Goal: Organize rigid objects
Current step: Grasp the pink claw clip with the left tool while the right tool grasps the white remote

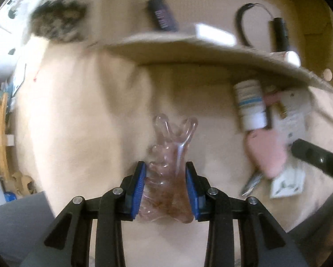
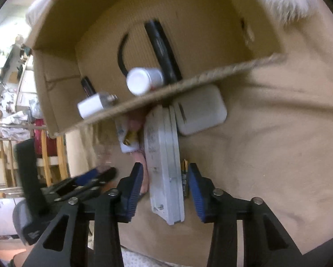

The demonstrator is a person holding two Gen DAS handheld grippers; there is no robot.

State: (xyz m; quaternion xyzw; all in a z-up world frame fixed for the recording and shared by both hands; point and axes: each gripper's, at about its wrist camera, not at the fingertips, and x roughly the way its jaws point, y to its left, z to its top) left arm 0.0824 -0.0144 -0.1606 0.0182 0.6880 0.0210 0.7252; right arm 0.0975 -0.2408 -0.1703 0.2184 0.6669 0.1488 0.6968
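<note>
My left gripper points down at a beige cloth, and its blue pads press both sides of a clear pinkish hair claw clip. My right gripper straddles a flat white device lying on edge, with a battery against its right side. A gap shows between the left pad and the device. Behind both stands a cardboard box holding a white bottle, a white plug and a black tube.
Outside the box lie a white bottle, a pink heart-shaped item, paper cards and a white rounded case. The left gripper shows blurred in the right wrist view. Shelves and clutter stand at the far left.
</note>
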